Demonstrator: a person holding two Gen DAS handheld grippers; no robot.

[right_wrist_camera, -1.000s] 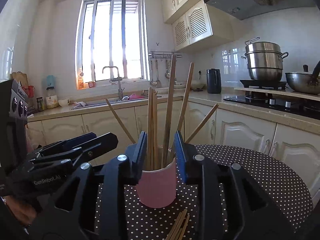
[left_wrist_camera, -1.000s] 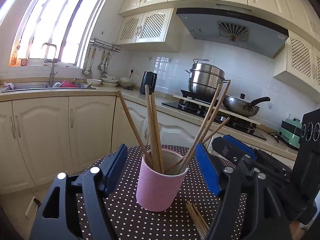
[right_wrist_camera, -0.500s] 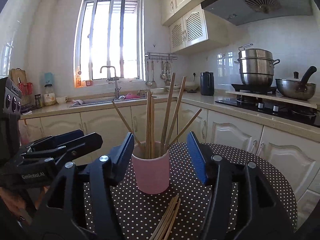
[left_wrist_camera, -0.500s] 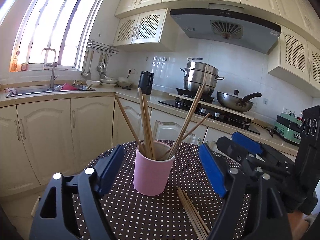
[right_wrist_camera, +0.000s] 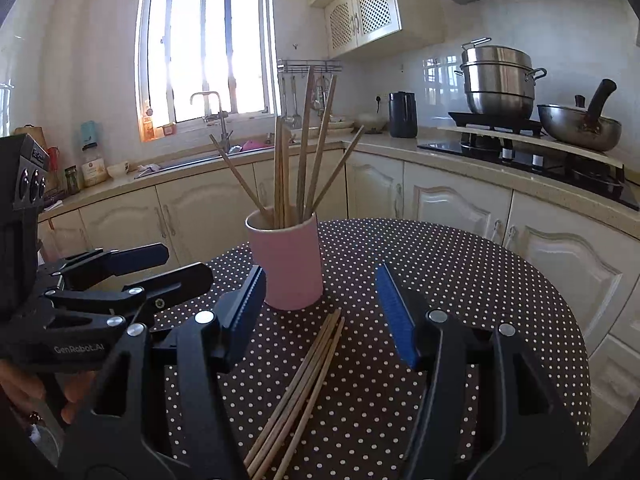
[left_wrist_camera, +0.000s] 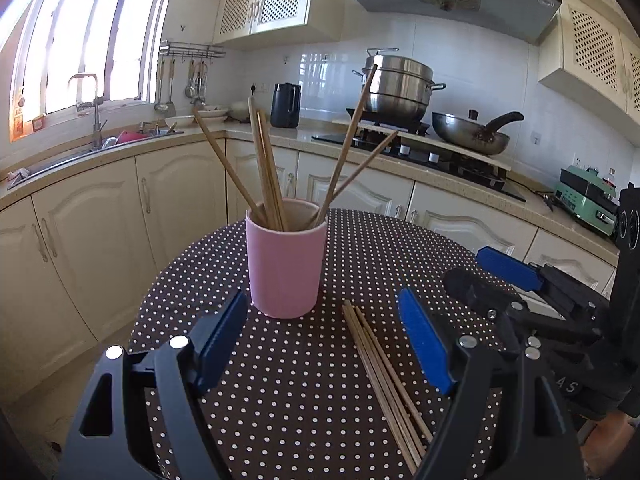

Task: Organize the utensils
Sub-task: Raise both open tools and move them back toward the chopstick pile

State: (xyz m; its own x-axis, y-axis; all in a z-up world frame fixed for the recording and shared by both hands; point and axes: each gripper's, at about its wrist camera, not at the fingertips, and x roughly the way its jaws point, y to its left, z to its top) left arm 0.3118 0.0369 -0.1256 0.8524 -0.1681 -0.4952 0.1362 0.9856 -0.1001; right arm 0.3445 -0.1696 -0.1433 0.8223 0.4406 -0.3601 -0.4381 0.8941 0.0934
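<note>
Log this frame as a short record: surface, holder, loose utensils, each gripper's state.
surface: round table with dotted cloth
holder: pink cup, upright on the table, chopsticks standing in it
loose utensils: bundle of chopsticks lying flat on the cloth in front of the cup, not touching it
left gripper: open, empty, short of the cup
right gripper: jaws have just been opening, empty, loose bundle on the cloth below them

Matt pink cup (left_wrist_camera: 285,268), wooden chopsticks (left_wrist_camera: 384,376), perhaps cloth dotted tablecloth (left_wrist_camera: 280,392)
</note>
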